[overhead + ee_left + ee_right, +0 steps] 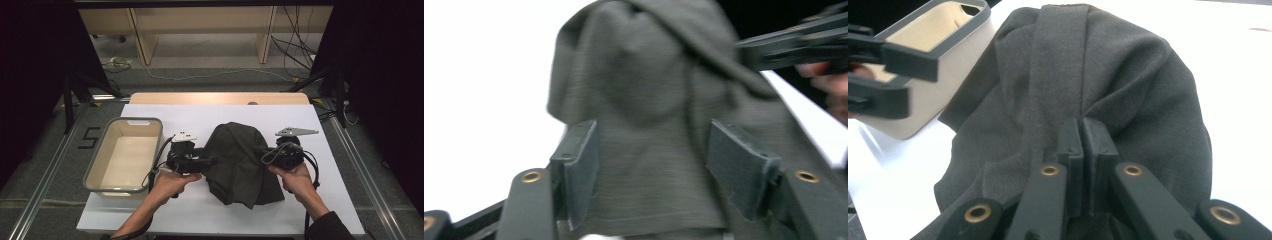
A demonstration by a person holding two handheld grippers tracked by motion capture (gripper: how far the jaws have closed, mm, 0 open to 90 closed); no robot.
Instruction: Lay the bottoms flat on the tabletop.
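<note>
1. while the dark grey cloth [243,162] is lying heaped in the middle of the white worktop [165,210], it is looking soft, light and limp, likely to sag and slide unless pinched at a fold or hem.
2. the right tongs [1082,131] are pinching a ridge of its fabric, jaws together.
3. the left tongs [654,165] are standing parted around its edge, pads off the fabric.
4. the beige bin [150,121] is sitting just left of the cloth.
</note>
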